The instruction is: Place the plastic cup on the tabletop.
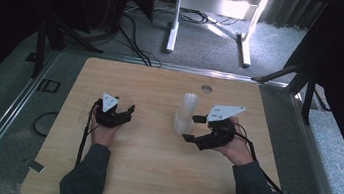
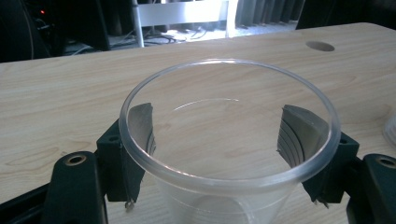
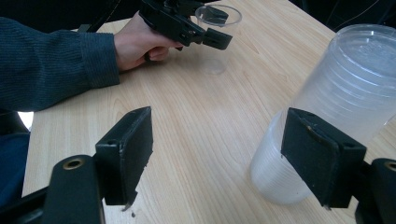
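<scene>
Black jaws rise at the bottom of our left gripper view, one on each side of a clear plastic cup [image 2: 229, 140] that stands upright on the table [image 2: 60, 93]. Our left gripper [image 2: 229, 140] has its jaws around the cup, below the rim. The curved pads [image 2: 299, 135] show through the clear wall, close against it on both sides, but we cannot tell whether they press on it or stand just off it. The cup looks empty.

In the right gripper view, our right gripper [image 3: 219, 154] holds its jaws wide apart, with nothing between them but bare wood. A stack of cups [image 3: 336, 102], nested together and leaning, stands just beyond the jaw seen at the right of that view; that jaw is in front of the stack's lower part, and we cannot tell whether it touches. Farther off, past the other jaw, the left hand [image 3: 140, 44] and its gripper sit around the single cup [image 3: 215, 37].

From the high view, the left gripper [image 1: 120, 109] and its cup [image 1: 124, 102] are well apart from the stack [image 1: 186, 113], which stands just beside the tips of the right gripper [image 1: 195, 128]. A round hole [image 1: 206, 88] lies in the table [image 1: 150, 170] beyond the stack.
</scene>
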A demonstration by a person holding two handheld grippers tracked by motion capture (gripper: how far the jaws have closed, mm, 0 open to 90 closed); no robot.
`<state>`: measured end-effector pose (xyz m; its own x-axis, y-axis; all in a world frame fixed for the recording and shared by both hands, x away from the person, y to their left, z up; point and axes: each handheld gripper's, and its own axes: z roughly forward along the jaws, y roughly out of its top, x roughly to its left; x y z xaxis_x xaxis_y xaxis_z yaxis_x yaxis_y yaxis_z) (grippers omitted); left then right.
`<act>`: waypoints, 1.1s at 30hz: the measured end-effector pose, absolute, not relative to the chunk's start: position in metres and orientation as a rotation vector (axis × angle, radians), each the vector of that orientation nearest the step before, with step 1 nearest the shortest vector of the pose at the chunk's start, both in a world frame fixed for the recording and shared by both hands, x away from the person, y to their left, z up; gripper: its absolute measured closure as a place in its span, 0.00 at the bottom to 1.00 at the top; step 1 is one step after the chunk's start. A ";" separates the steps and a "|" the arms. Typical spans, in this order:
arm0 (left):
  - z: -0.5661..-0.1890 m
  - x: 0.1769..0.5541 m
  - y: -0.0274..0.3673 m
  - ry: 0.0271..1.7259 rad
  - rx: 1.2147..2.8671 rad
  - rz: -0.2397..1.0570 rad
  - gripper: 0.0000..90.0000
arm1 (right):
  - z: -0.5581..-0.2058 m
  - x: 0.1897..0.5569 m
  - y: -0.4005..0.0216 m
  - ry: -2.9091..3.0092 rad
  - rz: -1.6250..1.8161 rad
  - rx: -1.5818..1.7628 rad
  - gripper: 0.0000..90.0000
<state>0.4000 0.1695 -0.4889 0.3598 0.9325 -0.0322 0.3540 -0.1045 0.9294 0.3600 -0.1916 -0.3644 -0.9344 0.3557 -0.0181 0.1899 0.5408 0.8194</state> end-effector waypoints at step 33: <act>-0.475 0.385 0.182 1.174 1.668 0.686 0.03 | -0.362 0.360 -0.194 2.589 1.342 0.467 0.27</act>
<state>0.3847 0.1818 -0.4750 0.3820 0.9213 -0.0730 0.3884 -0.0884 0.9172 0.3600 -0.1944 -0.3618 -0.9327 0.3599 -0.0214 0.1899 0.5410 0.8193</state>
